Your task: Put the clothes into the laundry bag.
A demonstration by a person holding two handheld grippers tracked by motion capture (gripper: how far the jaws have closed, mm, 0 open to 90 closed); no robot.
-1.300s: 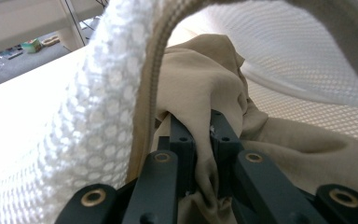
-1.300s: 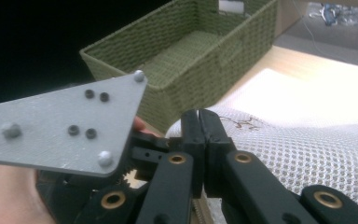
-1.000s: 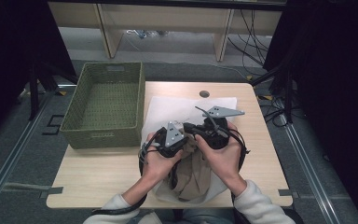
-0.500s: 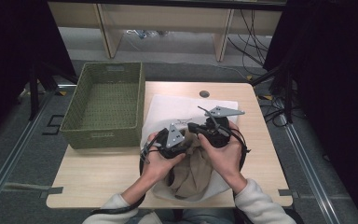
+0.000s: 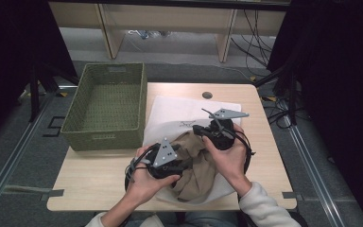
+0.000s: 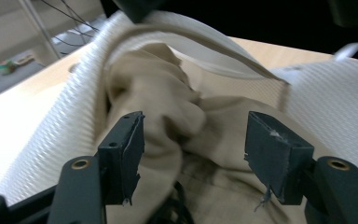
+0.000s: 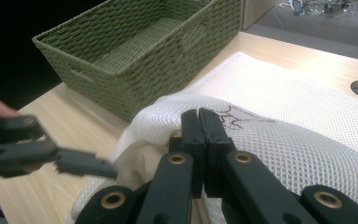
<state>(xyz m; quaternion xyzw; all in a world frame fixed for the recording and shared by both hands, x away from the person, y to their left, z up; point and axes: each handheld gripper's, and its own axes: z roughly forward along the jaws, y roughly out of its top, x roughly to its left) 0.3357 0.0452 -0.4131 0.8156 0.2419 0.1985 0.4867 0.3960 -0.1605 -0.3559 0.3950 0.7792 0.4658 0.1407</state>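
The beige garment [image 5: 196,165] lies bunched in the mouth of the white mesh bag [image 5: 189,113], partly inside it, directly ahead of the left hand-held gripper [image 6: 193,140] and just below the right hand-held gripper [image 7: 199,126]. The left one's jaws have just been opening and now stand well apart with a fold of the beige cloth between them, the pads not pressing on it, so it holds nothing at this moment. The right hand-held gripper is closed tight on the upper edge of the mesh bag, pinching the mesh between its pads and lifting that edge so the mouth stays agape. The step in hand looks like stuffing the garment into the bag. To do it well, the right grip should likely keep the edge raised and taut, away from the cloth, while the left takes a fresh bite on the bulk of the garment nearest its jaws and pushes it deeper, under the lifted edge, rather than nipping a thin fold that would slip. Catching the mesh along with the cloth would be the likely fault. Beyond the bag, off to the left hand-held gripper's far left, the green woven basket [image 5: 106,106] sits on the bench [image 5: 90,184].
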